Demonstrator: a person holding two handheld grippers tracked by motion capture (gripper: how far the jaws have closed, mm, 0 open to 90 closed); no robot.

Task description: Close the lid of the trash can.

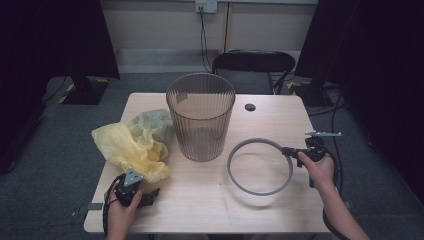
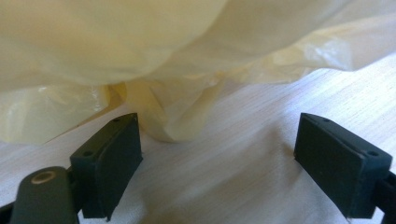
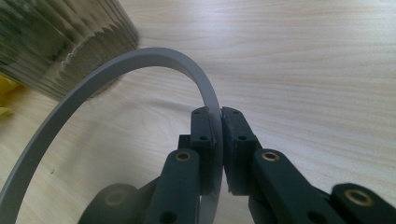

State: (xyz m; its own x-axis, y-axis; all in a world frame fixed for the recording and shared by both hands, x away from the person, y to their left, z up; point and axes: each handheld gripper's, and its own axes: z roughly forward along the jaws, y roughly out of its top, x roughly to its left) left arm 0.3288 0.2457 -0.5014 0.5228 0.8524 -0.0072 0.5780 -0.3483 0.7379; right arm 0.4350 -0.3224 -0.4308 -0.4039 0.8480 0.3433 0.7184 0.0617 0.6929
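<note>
The grey ring point(image 1: 260, 166) is clamped at its 3 o'clock edge by the closed right claw point(image 1: 290, 152), the ribbed bin point(image 1: 201, 116) standing at 10 o'clock from it, while the left claw point(image 1: 150, 196) gapes before the yellow bag point(image 1: 131, 150) on the desk point(image 1: 200, 210).

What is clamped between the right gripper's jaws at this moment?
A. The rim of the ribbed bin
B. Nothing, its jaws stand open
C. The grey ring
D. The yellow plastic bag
C: in the right gripper view, the right gripper has both pads pressed on the thin band of the grey ring.
</note>
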